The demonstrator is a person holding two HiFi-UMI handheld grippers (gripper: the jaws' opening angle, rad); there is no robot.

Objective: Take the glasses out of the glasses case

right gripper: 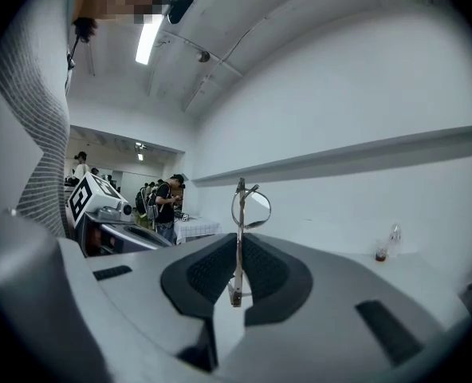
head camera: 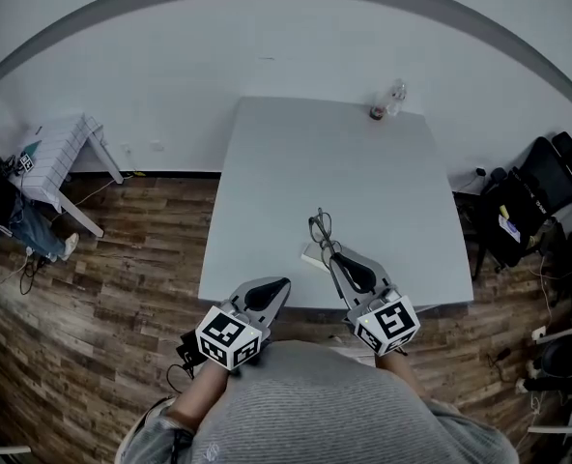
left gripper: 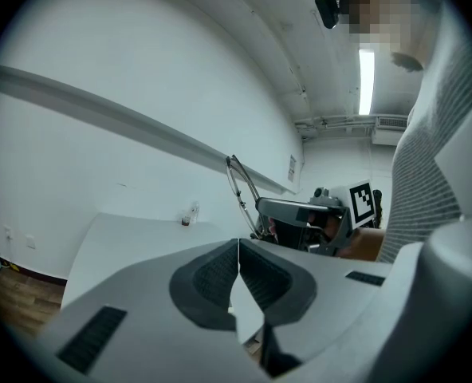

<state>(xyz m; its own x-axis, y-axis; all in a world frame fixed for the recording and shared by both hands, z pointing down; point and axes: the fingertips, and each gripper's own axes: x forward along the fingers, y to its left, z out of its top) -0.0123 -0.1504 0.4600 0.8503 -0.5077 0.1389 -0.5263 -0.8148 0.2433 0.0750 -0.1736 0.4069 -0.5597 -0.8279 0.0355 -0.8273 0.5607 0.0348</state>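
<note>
Thin metal-framed glasses [head camera: 321, 228] hang above the table [head camera: 267, 182], over a pale glasses case [head camera: 314, 256] near the front edge. My right gripper [head camera: 332, 257] is shut on the glasses. In the right gripper view a temple arm runs upright between the pads [right gripper: 212, 274] and a round lens [right gripper: 250, 207] stands above the gripper [right gripper: 237, 250]. My left gripper [head camera: 284, 283] hovers at the table's front edge, left of the case. Its jaws meet with nothing between them [left gripper: 238, 244]. From there the glasses [left gripper: 240, 183] rise from the right gripper [left gripper: 300, 214].
A clear bottle [head camera: 395, 94] and a small dark cup [head camera: 376, 113] stand at the table's far edge. A white folding table [head camera: 59, 158] stands on the wooden floor at left. Black chairs and bags [head camera: 537, 191] crowd the right side.
</note>
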